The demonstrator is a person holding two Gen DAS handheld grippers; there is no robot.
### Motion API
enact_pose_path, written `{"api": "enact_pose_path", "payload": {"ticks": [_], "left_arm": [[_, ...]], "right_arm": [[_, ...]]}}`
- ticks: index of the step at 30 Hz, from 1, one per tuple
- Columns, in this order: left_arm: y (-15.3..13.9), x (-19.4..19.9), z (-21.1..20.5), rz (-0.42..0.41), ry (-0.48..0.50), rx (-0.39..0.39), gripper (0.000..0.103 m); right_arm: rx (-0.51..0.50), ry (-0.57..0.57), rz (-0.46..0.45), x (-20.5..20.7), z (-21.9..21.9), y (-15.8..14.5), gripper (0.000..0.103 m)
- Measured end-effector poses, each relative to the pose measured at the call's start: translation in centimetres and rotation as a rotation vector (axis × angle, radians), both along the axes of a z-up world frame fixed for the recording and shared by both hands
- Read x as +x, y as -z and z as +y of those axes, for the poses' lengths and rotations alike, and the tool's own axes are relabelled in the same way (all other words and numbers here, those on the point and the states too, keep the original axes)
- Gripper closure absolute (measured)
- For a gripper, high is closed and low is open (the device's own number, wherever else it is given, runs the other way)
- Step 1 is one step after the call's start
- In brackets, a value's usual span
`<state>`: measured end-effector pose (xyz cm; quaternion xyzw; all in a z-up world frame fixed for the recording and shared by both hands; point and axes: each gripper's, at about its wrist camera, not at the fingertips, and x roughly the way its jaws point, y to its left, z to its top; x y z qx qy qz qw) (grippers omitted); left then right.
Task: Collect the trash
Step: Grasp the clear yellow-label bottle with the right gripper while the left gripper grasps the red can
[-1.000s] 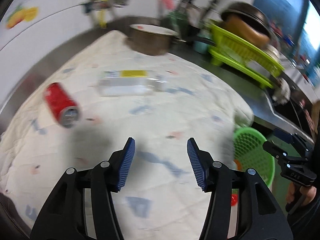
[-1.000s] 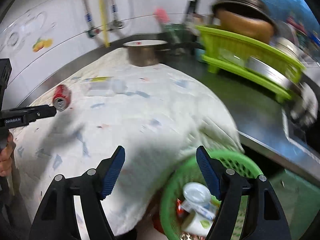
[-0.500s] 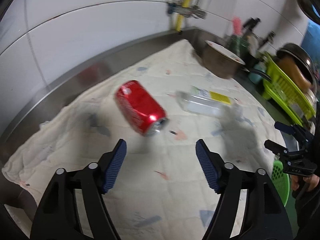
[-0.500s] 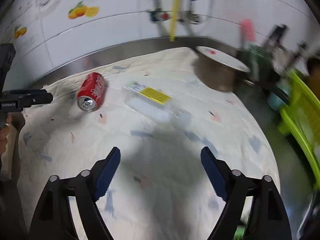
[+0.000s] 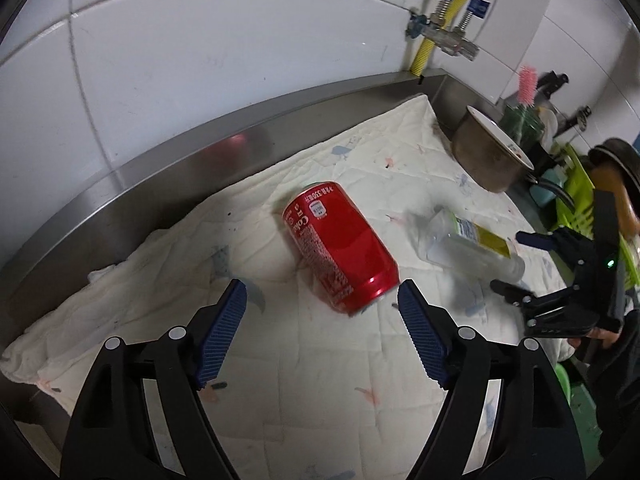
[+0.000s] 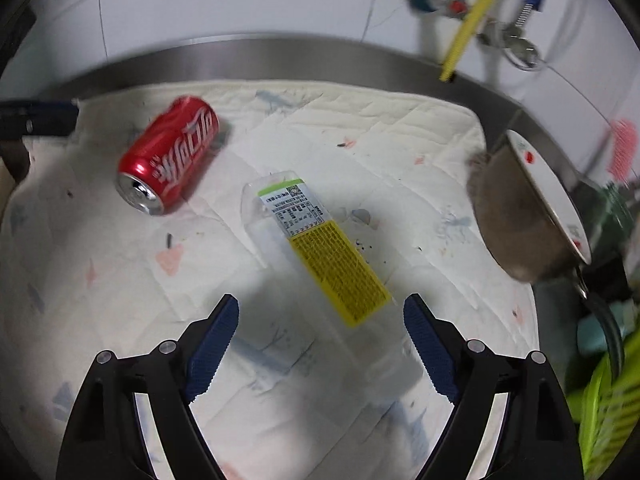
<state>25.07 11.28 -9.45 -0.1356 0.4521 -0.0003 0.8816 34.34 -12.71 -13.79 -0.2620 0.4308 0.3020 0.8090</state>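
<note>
The red can point(image 5: 340, 246) lies on its side on the white cloth point(image 5: 320, 380), just ahead of the left gripper point(image 5: 320, 312), whose jaws have just been opening and hold nothing. To its right lies the clear bottle point(image 6: 316, 252), before the spread, empty right gripper point(image 6: 320, 320).

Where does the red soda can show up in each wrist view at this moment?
Left wrist: red can lies centre frame, just beyond the open pads.
Right wrist: upper left, open end toward camera.
Shared landmark: clear bottle with yellow label, lying beside the can.
</note>
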Motion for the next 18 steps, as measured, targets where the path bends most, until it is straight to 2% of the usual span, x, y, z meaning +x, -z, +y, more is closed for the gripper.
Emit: {"api": "enact_pose_path", "payload": {"ticks": [6,8,13,16,18], "left_arm": [[1.1,2.9,-0.5,0.042,-0.023,-0.039,0.018],[1.8,4.0,-0.7,0.071,-0.034,-0.069,0.018],[3.3,6.2,-0.8,0.121,-0.077,-0.108,0.018],[3.8,7.0,-1.0,0.143,-0.095,-0.104,0.018],[4.2,7.3,-1.0,0.159,-0.111,-0.109,0.018]], "right_arm": [[-0.041,-0.03,0.055,2.5,0.7,1.8,0.021],[-0.039,-0.042,0.103,3.0,0.9,2.5,0.021],[-0.066,-0.058,0.124,3.8,1.6,3.7,0.021],[-0.067,-0.063,0.13,3.8,1.6,4.0,0.029],[-0.063,-0.058,0.13,3.6,1.5,3.8,0.039]]}}
